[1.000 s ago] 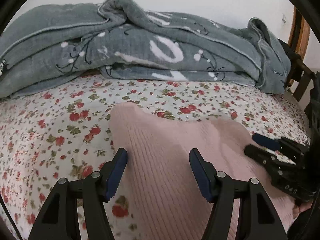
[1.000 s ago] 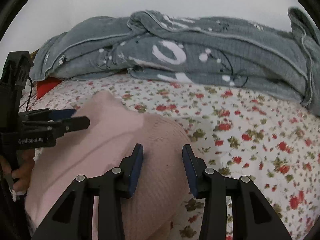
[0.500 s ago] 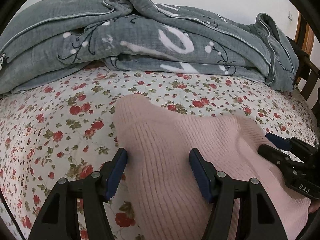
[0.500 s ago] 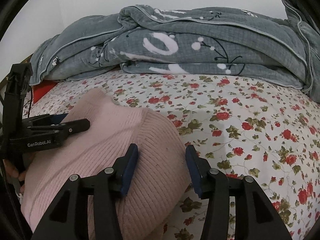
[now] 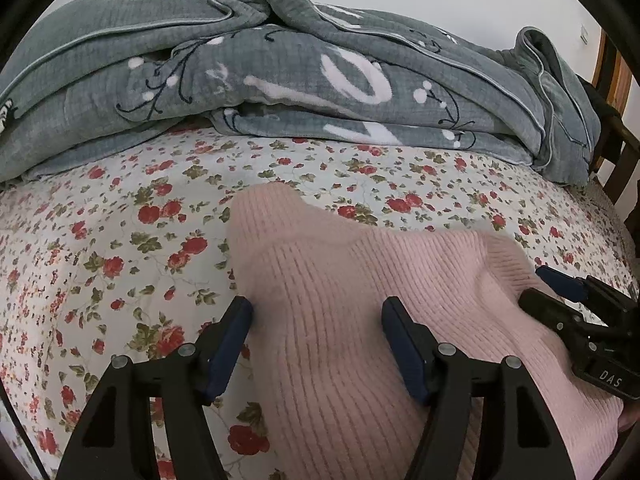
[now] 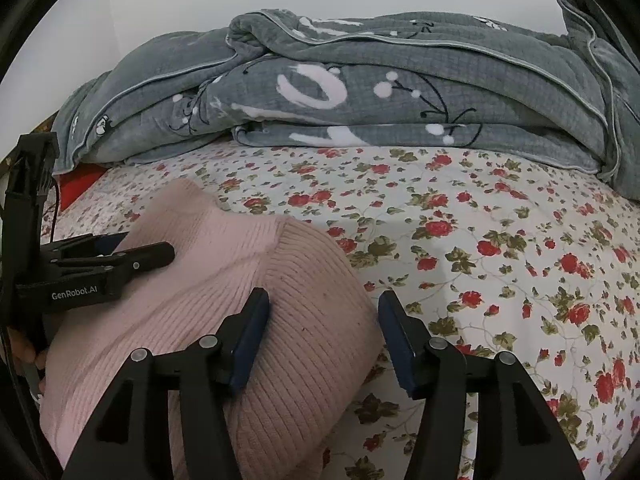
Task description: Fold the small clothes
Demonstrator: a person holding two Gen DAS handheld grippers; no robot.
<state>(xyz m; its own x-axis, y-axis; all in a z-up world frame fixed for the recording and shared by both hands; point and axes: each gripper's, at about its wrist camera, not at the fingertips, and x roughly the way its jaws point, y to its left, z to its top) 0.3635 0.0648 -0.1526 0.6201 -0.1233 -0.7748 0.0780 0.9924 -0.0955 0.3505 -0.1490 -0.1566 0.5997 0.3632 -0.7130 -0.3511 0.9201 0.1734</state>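
A pink ribbed knit garment (image 5: 352,300) lies on the floral bedsheet (image 5: 120,248). My left gripper (image 5: 316,340) is open, its jaws spread over the garment's left part, holding nothing. My right gripper (image 6: 324,328) is open over the garment's (image 6: 248,280) right ribbed edge, holding nothing. In the left wrist view the right gripper (image 5: 560,292) shows at the right edge above the cloth. In the right wrist view the left gripper (image 6: 132,252) shows at the left above the cloth.
A bunched grey blanket (image 5: 280,72) fills the back of the bed, also seen in the right wrist view (image 6: 360,92). A wooden chair frame (image 5: 616,128) stands at the far right. Something red (image 6: 80,188) lies at the bed's left edge.
Both grippers have drawn back slightly over the garment. The right gripper's jaws have spread wider. The garment has settled on the sheet.
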